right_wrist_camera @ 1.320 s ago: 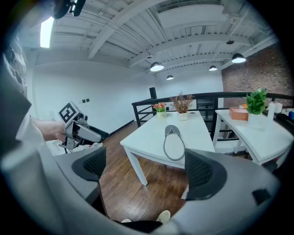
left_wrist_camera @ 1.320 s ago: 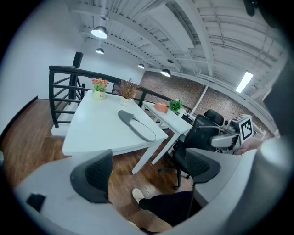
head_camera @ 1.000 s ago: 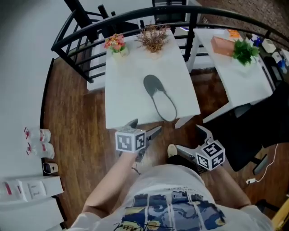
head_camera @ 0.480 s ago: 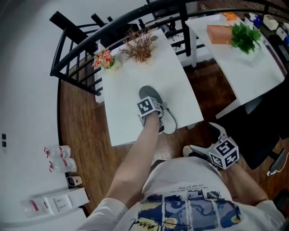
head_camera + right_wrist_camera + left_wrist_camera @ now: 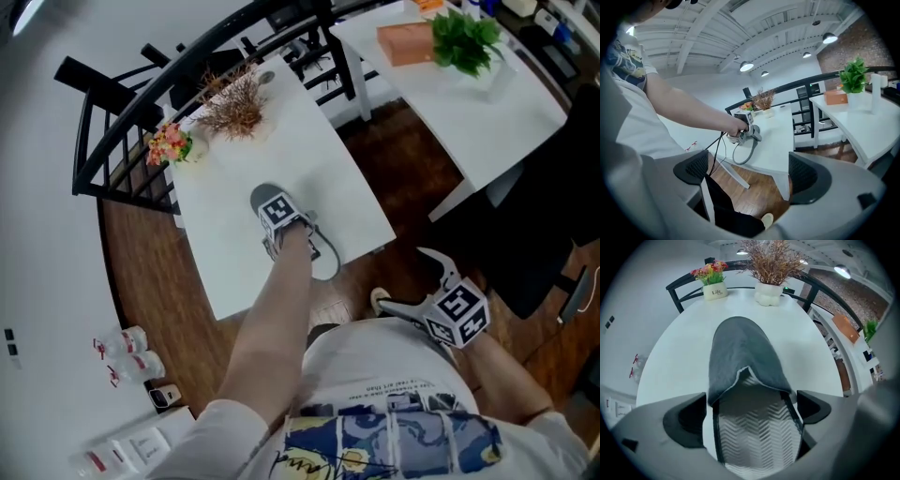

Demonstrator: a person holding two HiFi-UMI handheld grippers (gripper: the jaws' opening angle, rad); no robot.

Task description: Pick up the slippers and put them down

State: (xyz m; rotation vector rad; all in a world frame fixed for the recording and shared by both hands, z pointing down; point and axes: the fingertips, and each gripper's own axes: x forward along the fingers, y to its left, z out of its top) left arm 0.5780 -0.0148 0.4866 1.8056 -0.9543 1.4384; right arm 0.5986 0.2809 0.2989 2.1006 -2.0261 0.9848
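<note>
A grey slipper (image 5: 324, 260) with a zigzag-patterned insole lies on the white table (image 5: 234, 253), toe pointing away from me. My left gripper (image 5: 277, 217) is down over it. In the left gripper view the slipper (image 5: 745, 362) fills the gap between the two pads, which stand wide, one on each side of its heel half; the left gripper (image 5: 750, 413) is open. My right gripper (image 5: 405, 278) hangs low by my waist over the wooden floor, open and holding nothing (image 5: 747, 171). From there the slipper (image 5: 755, 133) shows under the other hand.
A dried-plant pot (image 5: 234, 108) and a flower pot (image 5: 169, 145) stand at the table's far end, before a black railing (image 5: 103, 122). A second white table (image 5: 469, 112) at the right holds a green plant (image 5: 459, 37) and an orange box (image 5: 405, 42). Bottles (image 5: 122, 352) stand on the floor at the left.
My left gripper went from the table's front edge out over the table and came down astride the slipper. The right gripper stayed low by my waist.
</note>
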